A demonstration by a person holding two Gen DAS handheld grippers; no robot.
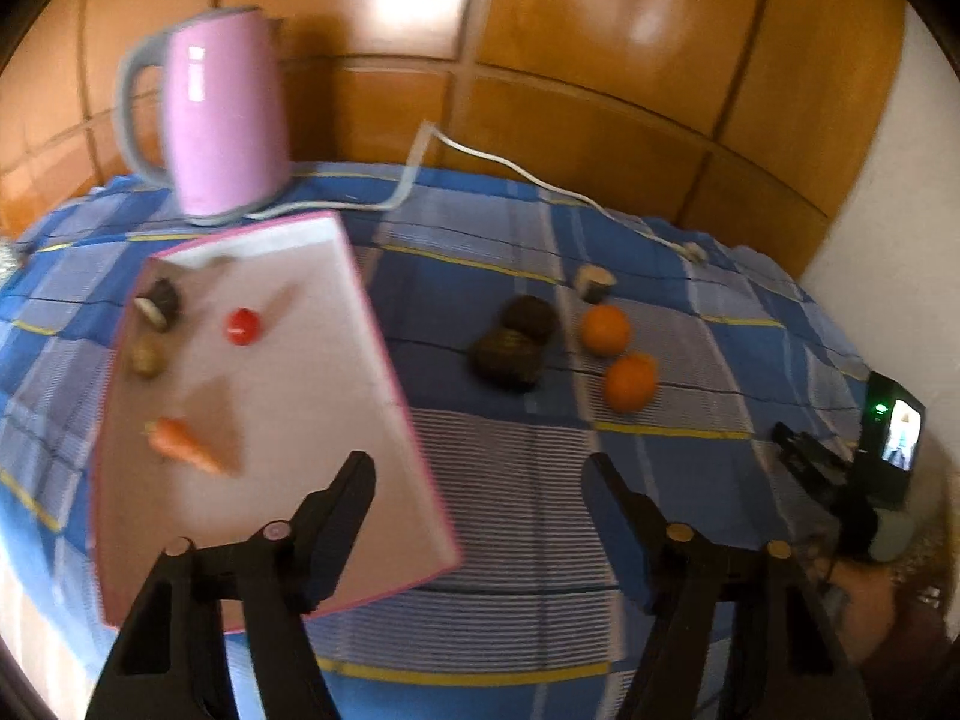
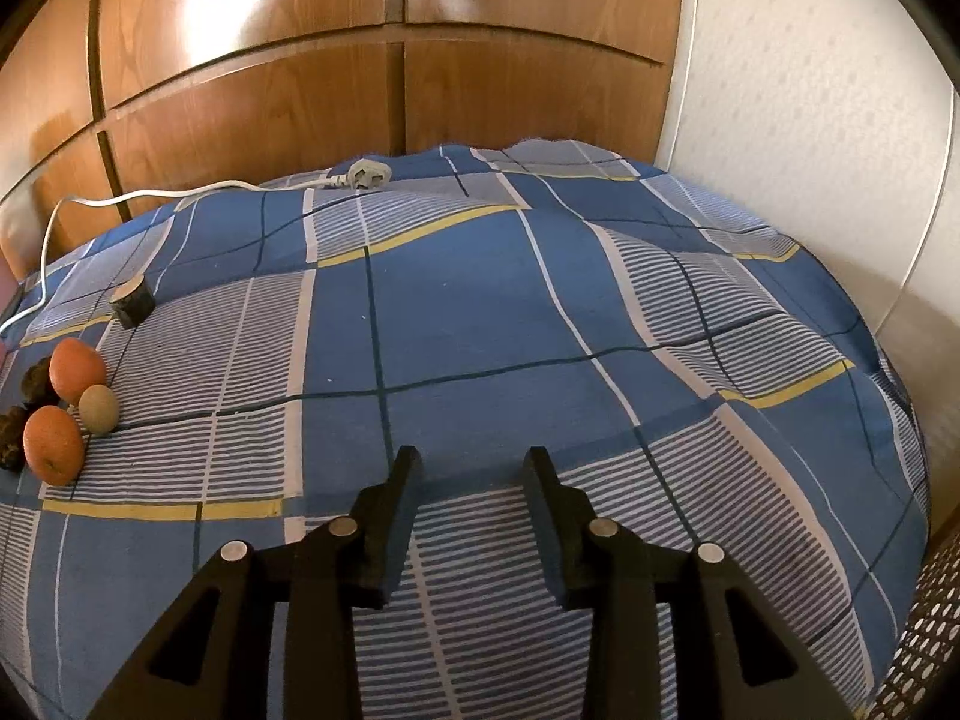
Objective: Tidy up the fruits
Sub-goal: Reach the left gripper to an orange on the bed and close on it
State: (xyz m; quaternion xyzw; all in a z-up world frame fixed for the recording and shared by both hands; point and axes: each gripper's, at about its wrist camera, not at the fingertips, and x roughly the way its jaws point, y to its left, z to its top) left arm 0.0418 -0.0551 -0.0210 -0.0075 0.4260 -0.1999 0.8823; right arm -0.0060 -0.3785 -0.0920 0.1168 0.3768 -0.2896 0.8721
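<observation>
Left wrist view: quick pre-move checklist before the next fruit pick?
1. Left gripper empty, jaws apart: ok.
2. Right gripper empty, narrow gap between its jaws: ok.
3. Two round orange fruits on the blue checked cloth, unobstructed: ok.
4. Two dark rough-skinned fruits touching each other, so picking one may nudge the other: not ok.
5. Pink-edged white board has bare space beside the small red tomato and orange carrot: ok.
6. White power cord of the pink kettle clear of the fruit: ok.
</observation>
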